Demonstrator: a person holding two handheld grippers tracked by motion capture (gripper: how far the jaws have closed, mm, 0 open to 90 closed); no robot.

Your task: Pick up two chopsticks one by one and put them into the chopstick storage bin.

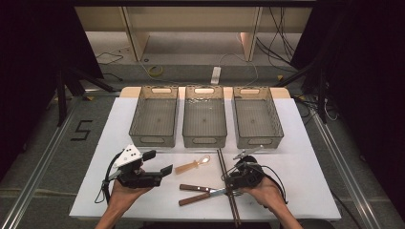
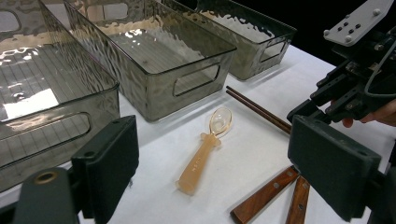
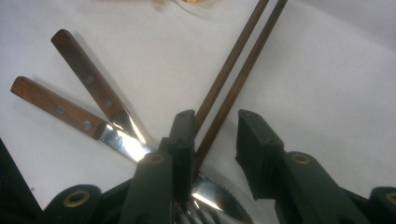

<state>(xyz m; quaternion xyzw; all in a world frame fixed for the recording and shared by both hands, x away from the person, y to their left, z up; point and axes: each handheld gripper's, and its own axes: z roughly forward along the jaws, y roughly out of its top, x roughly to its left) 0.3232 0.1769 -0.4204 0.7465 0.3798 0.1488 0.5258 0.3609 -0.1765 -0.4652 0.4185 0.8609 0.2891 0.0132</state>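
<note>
A pair of dark wooden chopsticks lies on the white table cover. My right gripper points down over them. The sticks run between its jaws, close against the left pad, and a gap stays on the right side. A wood-handled knife and fork lie crossed under that gripper. A translucent orange spoon rests in front of my left gripper, which is held open and empty above the table.
Three grey see-through bins stand side by side at the back of the table. In the left gripper view the right gripper sits at the upper right beyond the chopsticks. The table's front edge is near both hands.
</note>
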